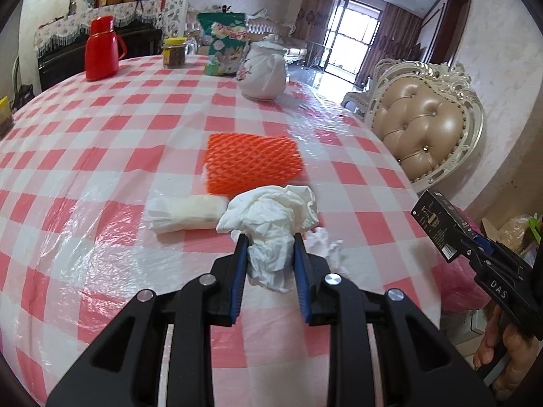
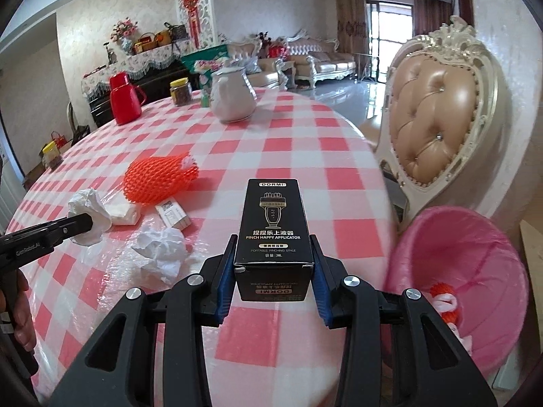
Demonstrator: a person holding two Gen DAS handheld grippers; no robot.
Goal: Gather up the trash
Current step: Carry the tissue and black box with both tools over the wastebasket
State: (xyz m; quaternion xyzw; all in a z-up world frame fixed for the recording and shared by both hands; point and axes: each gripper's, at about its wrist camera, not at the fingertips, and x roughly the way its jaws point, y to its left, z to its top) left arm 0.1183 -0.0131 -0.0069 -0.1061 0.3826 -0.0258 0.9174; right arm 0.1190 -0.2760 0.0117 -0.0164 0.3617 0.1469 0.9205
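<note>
My left gripper [image 1: 268, 239] is shut on a crumpled white tissue [image 1: 271, 220] just above the checked tablecloth; it also shows in the right wrist view [image 2: 90, 213]. My right gripper [image 2: 273, 240] is shut on a black carton [image 2: 274, 230], held above the table's near edge; the carton also shows in the left wrist view [image 1: 441, 224]. An orange foam net [image 1: 253, 162] lies beyond the tissue. A white wrapper [image 1: 186, 212], a small white box [image 2: 173, 217] and a second crumpled tissue [image 2: 161, 249] lie on the table. A pink-lined bin [image 2: 475, 237] stands right of the table, with trash inside.
A white teapot [image 1: 263, 74], a red thermos [image 1: 101, 49], a jar [image 1: 174, 52] and a green bag [image 1: 224, 45] stand at the table's far side. An ornate padded chair [image 2: 437, 108] stands beside the bin. Another jar [image 2: 51, 156] sits at the left edge.
</note>
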